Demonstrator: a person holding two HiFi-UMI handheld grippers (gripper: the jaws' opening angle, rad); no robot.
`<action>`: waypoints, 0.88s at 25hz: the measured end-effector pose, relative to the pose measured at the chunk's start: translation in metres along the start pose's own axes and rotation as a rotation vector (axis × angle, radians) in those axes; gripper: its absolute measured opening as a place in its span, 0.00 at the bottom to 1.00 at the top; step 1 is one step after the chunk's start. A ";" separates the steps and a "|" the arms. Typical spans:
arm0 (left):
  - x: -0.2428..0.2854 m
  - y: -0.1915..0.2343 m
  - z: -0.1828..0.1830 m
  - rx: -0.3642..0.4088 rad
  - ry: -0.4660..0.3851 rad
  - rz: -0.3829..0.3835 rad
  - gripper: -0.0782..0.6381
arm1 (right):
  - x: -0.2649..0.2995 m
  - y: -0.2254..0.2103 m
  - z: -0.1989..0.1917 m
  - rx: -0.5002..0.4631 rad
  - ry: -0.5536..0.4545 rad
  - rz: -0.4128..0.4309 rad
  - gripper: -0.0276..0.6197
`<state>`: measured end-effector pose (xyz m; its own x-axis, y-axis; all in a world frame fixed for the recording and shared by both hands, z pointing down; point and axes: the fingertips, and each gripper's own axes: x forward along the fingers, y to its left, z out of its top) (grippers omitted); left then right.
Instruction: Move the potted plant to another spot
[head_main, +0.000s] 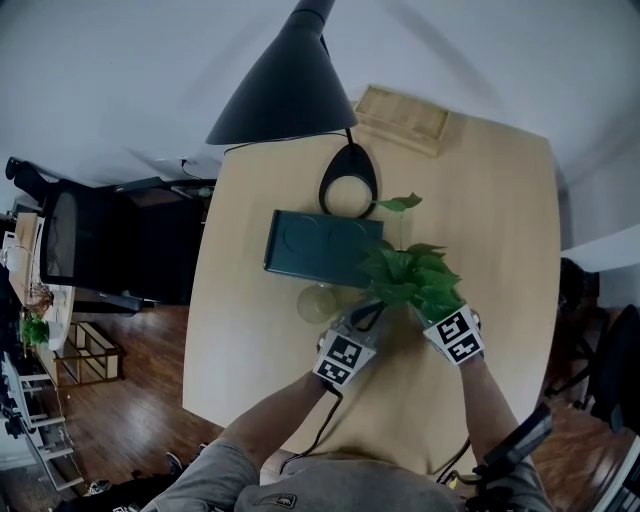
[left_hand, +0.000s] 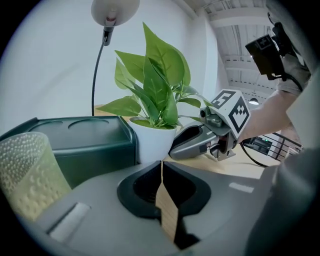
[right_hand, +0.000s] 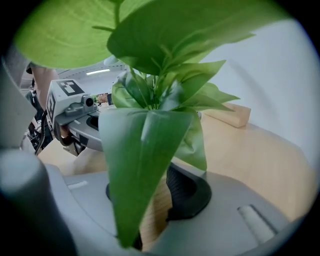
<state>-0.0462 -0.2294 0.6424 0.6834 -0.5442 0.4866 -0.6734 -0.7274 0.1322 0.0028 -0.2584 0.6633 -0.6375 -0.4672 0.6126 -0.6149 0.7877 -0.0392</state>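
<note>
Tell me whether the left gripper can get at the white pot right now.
Likely yes, once it opens: the left gripper is shut, tips just short of the white pot with nothing between. The green box sits close on one side and the right gripper on the other, so room is tight.

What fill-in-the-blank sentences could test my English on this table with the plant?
The plant grows in a ___ pot. Beside the pot stands a dark ___ box. The left hand-held gripper has its jaws ___, not open. The lamp over the table has a ___ shade.
Missing words: white; green; shut; black.
</note>
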 end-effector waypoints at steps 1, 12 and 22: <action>0.000 0.000 0.000 0.000 0.001 0.002 0.11 | 0.000 0.000 0.000 -0.001 0.002 -0.005 0.19; 0.000 -0.002 0.000 -0.002 0.001 -0.004 0.11 | -0.005 -0.004 -0.005 0.025 0.005 -0.034 0.15; -0.015 -0.015 0.016 0.035 -0.023 -0.007 0.11 | -0.043 0.009 -0.012 0.090 -0.016 -0.102 0.12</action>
<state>-0.0415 -0.2170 0.6195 0.6947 -0.5484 0.4655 -0.6587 -0.7450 0.1053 0.0308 -0.2265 0.6463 -0.5764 -0.5496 0.6048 -0.7155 0.6969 -0.0487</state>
